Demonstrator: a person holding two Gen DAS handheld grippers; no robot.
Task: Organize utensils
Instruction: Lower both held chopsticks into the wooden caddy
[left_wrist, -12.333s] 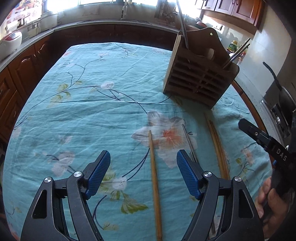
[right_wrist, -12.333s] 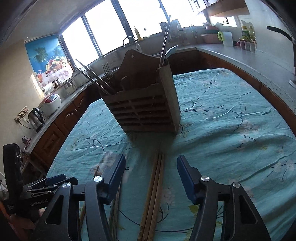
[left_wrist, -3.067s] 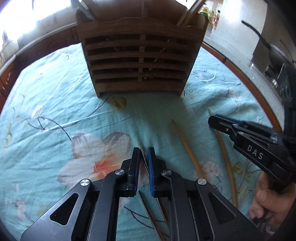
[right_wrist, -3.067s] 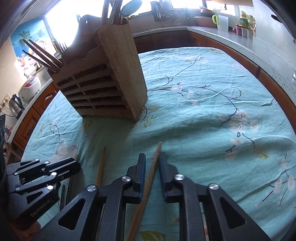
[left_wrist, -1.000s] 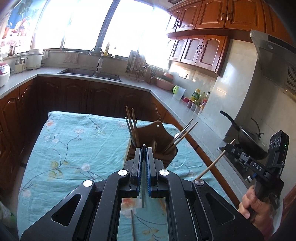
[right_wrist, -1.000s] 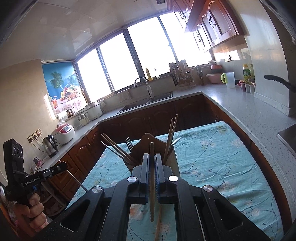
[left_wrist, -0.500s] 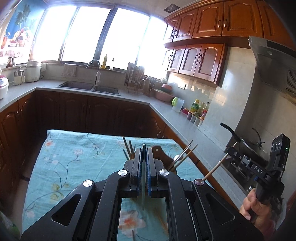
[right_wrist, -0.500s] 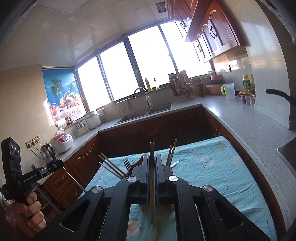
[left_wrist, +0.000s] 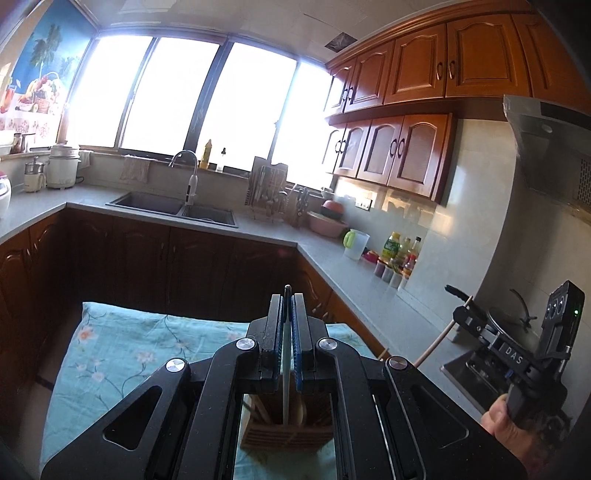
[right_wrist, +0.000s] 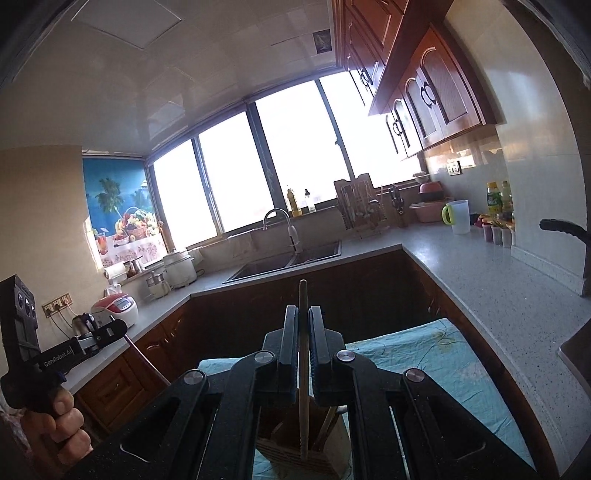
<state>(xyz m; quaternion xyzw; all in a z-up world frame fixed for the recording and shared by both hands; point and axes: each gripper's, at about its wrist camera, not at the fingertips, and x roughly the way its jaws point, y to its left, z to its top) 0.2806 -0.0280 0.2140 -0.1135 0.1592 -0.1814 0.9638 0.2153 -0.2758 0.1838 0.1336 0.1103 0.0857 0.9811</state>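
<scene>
Left gripper: fingers clamping a thin grey chopstick, hanging upright above the wooden holder.
Right gripper: fingers pinching a wooden chopstick over the holder.
Right view only: kettle.

The right gripper fills the lower middle, its jaws pressed onto a wooden chopstick that stands upright between them, its tip rising above the pads toward twelve o'clock. Below, at six o'clock, sits a wooden utensil holder on a teal flowered tablecloth; the chopstick's lower end hangs over its opening. At eight o'clock a hand holds the left gripper, which pinches a thin dark stick slanting down. A sink with a curved tap lies at twelve o'clock under bright windows. A grey counter runs toward three o'clock.
</scene>
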